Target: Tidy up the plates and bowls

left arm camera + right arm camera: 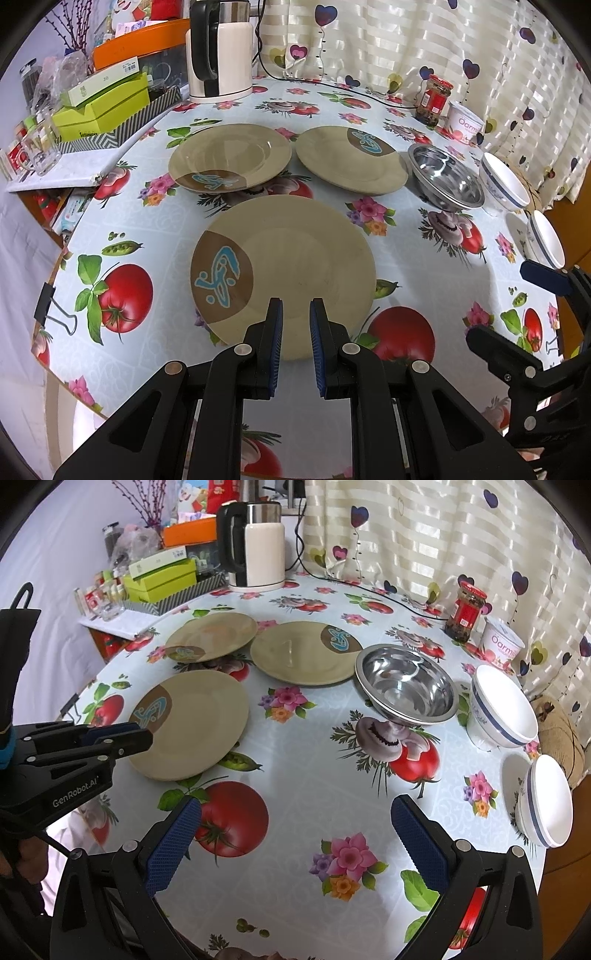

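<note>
left gripper (296,314): narrow gap, empty, over near tan plate (295,258) rim | right gripper (295,834): wide, empty | steel bowl (406,686): right of plate

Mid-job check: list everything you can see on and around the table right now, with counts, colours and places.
Plates: 3, tan with brown-and-blue motif; one near, two behind it.
Steel bowl: 1, silver; right of the plates.
White bowls: 2, white with blue rim band; right edge, the nearer one tipped on its side.
Kettle: 1, cream and black; back of table.
Jar: 1, red lid and label; back right.
Tub: 1, white and pink; beside the jar.
Boxes: several, green and orange; back left.
Tablecloth: 1, pale blue, tomato and flower print.
Left hand-held gripper: narrowly open over the near plate's edge.
Right hand-held gripper: wide open, empty.
</note>
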